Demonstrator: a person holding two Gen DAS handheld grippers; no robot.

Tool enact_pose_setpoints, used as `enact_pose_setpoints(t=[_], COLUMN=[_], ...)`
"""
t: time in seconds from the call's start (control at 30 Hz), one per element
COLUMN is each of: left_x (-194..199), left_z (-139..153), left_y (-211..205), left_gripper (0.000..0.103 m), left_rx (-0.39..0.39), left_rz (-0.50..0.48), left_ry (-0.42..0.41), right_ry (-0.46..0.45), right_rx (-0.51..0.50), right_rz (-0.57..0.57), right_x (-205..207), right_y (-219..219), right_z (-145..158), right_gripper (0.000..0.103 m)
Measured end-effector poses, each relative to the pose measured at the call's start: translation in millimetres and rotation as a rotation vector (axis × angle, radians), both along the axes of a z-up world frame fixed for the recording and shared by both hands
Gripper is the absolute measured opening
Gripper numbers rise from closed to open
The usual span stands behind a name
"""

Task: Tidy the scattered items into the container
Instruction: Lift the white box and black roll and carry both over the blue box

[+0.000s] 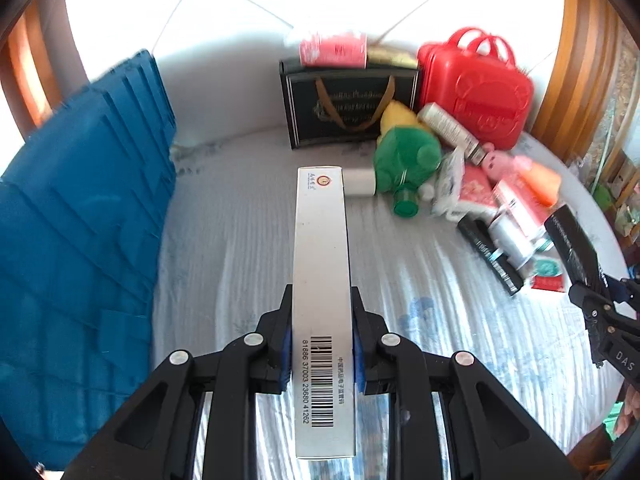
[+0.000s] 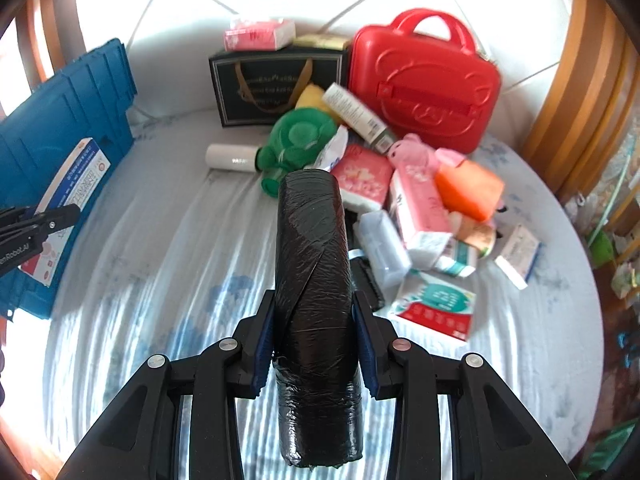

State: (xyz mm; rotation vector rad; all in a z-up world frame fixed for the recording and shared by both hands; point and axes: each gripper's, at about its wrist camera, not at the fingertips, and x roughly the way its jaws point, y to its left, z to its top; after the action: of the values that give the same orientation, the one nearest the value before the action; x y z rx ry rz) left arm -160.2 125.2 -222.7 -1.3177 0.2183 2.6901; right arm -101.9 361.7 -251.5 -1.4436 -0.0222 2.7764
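L gripper (image 1: 322, 344): jaws clamped on long silver box (image 1: 323, 280), barcode side up, box sticking fwd past the tips. Blue container (image 1: 80, 216) to its left. R gripper (image 2: 316, 344): pinching black bag roll (image 2: 314, 280); item pile (image 2: 420, 208) ahead-right of it, red case (image 2: 424, 80) beyond.

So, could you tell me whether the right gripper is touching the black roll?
Touching: the right wrist view shows the right gripper with both blue-padded jaws pressed against the sides of the black roll.
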Motion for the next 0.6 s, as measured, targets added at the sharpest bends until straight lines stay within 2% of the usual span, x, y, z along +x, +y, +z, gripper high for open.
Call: enact_pose_setpoints(t=[0.13,0.3,0.6], left_x=[27.4,51.1,90.7], left_z=[39.0,74.8,126.4], left_y=[1.1,-5.8,-40.0], left_gripper=[0.022,0.022,0.022], left_rx=[0.016,0.064,0.111], left_rz=[-0.031,-0.041,-0.056], left_ry=[0.054,0.077,0.122], right_ry=[0.032,0.073,0.094], right_rx=[-0.009,-0.026,-0.047], right_rz=[-0.024,-0.019,0.042], right_x=[18.7,41.0,88.1], right_y=[0.2,-11.2,-55.0], right_z=[33.2,75.1,118.7], right_gripper=[0.035,0.035,0.035])
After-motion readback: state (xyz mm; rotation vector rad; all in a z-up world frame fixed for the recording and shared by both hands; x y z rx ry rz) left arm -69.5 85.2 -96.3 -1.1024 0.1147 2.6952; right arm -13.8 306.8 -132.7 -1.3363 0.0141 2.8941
